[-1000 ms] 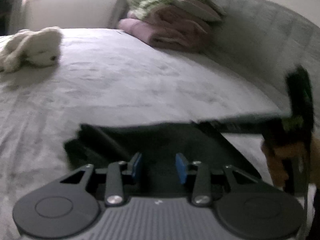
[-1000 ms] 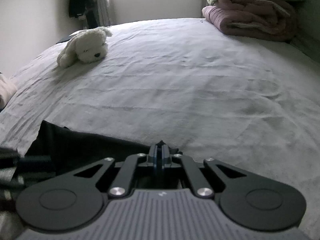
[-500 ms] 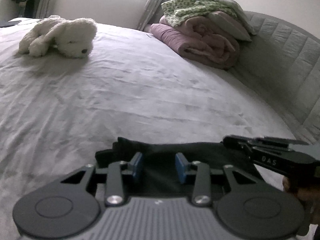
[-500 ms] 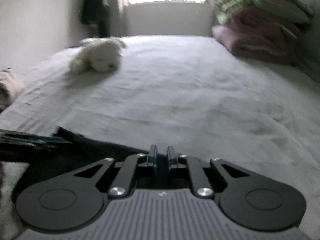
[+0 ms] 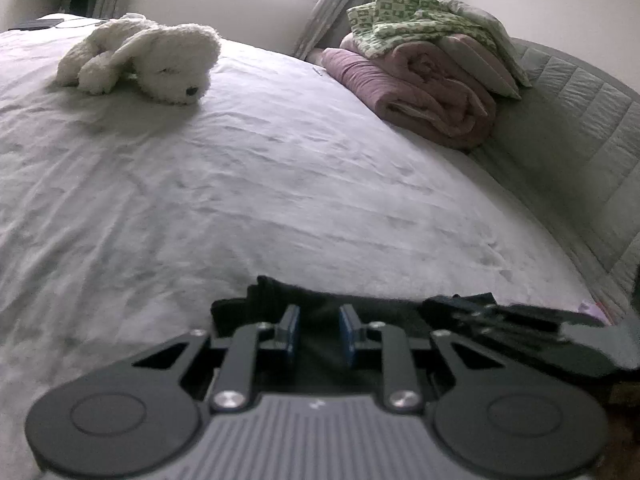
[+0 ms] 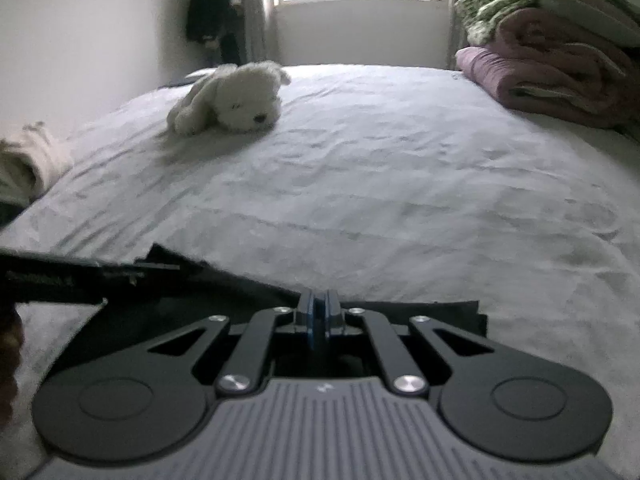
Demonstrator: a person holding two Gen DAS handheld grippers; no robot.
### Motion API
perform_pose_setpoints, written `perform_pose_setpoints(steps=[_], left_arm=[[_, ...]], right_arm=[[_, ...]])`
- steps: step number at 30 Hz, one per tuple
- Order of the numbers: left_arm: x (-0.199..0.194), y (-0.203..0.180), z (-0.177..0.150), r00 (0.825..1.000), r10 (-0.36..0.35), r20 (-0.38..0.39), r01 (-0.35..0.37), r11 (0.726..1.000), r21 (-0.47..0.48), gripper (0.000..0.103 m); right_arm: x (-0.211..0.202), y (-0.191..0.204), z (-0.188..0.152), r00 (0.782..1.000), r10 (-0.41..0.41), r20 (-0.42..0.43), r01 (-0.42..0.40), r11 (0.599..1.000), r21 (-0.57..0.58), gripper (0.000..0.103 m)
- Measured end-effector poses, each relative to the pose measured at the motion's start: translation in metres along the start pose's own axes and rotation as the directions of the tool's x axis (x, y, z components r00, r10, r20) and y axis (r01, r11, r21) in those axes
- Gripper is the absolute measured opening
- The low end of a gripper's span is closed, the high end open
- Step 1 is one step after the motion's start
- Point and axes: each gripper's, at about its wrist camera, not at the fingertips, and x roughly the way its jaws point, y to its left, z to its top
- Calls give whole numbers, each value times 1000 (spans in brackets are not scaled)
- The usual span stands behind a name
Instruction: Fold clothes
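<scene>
Fingers first: my left gripper (image 5: 319,336) shows blue pads (image 5: 291,334) apart and closing, with dark cloth lying in the gap but not yet pressed. My right gripper (image 6: 319,322) has its pads nearly together and closing; I cannot tell whether a thin edge of fabric is caught between them. The black garment (image 5: 384,312) lies directly at twelve o'clock of both sets of fingers, right under the tips, on the near edge of the white bed sheet (image 5: 260,184). Its long axis runs nine to three across both views, so each gripper sits at one end of the near hem, the left slightly deeper over the cloth. It looks soft, flat and matte, bunched at its nine o'clock corner. Farther out, a plush dog (image 5: 160,60) rests at eleven o'clock and stacked blankets (image 5: 428,76) at one o'clock.
</scene>
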Motion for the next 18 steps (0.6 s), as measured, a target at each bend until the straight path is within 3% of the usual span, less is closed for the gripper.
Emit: perform_pose_setpoints(steps=[4,9,12,18], left_arm=[[1,-1,1,1000,4,-4,-4,1000,8,24],[1,-3,0,1000,18,-7,-18,999,31,23],[1,-4,0,1000,24,-8,-24,999,43,22],[1,-1,0,1000,23,-7,-23,999,32,20]], right_arm=[[-29,7,7,998,55,-1,-55,998,17,12],[-50,26,-8,978,186,-97,-191,981,-36,12],[-51,37,-22,966,188,-180,-207,974,-92,11],[-67,21,-17,959,223,-177,-234,971,-42,13]])
